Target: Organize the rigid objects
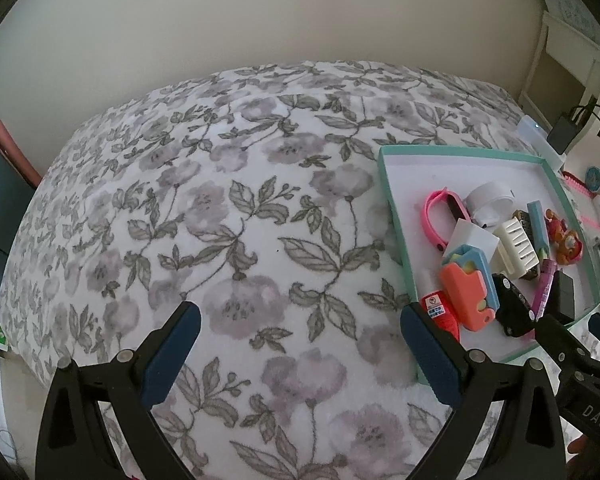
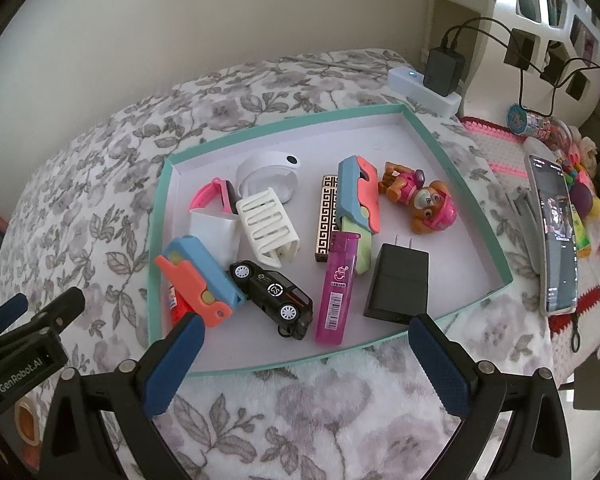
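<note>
Left hand-held gripper (image 1: 300,344): jaws spread wide, nothing between them, over bare floral bedspread (image 1: 220,208) at the bottom of the left wrist view. Its right pad sits at the near left corner of the teal-rimmed tray (image 1: 392,208), in front of a small red bottle (image 1: 436,308).

Right hand-held gripper (image 2: 306,344): jaws also wide apart, empty, at the lower edge of the right wrist view, just at the tray's near rim (image 2: 260,366).

Tray lies on the bed, centre frame. Inside, lower left: orange-and-blue toy (image 2: 200,280) touching a black toy car (image 2: 274,296). Lower centre: pink lighter (image 2: 336,288); just right of it a black plug adapter (image 2: 398,284). Centre: white slotted holder (image 2: 266,226), tilted. Behind it a pink watch (image 2: 216,196) and white round dock (image 2: 270,172). Right of centre: gold-patterned box (image 2: 326,216), second orange-and-blue toy (image 2: 358,192) beside it. Upper right: pup figure (image 2: 418,196) lying on its side.

Right edge of frame, outside the tray: phone (image 2: 556,236), screen lit.
</note>
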The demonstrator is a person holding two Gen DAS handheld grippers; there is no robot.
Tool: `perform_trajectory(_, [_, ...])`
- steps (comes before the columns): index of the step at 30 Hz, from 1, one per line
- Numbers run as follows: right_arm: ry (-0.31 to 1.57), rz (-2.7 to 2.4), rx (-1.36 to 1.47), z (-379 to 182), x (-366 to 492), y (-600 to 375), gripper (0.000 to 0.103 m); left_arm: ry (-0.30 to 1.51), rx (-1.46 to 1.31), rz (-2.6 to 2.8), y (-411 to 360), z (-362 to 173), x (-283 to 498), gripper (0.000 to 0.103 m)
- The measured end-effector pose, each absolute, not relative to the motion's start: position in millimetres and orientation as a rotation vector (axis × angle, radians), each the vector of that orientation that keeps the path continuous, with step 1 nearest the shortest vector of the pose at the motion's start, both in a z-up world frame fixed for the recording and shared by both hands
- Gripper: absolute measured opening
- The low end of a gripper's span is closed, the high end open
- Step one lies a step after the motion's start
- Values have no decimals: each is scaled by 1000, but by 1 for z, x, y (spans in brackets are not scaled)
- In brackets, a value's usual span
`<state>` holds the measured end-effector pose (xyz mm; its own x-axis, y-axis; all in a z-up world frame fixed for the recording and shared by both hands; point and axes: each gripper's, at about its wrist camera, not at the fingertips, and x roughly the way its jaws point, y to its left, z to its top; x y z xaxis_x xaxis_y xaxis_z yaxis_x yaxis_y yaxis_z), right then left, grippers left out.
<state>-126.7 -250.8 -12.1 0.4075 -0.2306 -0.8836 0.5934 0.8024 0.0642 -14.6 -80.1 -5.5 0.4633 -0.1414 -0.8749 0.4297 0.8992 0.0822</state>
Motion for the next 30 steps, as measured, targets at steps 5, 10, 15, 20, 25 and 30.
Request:
perform_trajectory(5, [1020,-538,399,-10,-129,-249,103,1034,311,-354,-80,-5,-15,100])
perform_trajectory(10, [1016,-539,398,-9,-131,-248,103,1035,306,-355,-79,-4,-15,100])
perform_trajectory(15, [1012,-542,400,-7,-132,-248,103,1042,299,-354,-78,-4,-16,100])
perform_trajectory(20, [1012,-542,399,-7,-133,-248,103,1046,295,-345,-77,-4,-15,100])
perform_trajectory(25, [1012,-542,401,-7,-133,-248,103,1044,286,-342,-77,-3,-15,100])
perform_trajectory(30, [1013,-540,400,-7,-132,-248,103,1043,283,-330,-78,-2,-15,100])
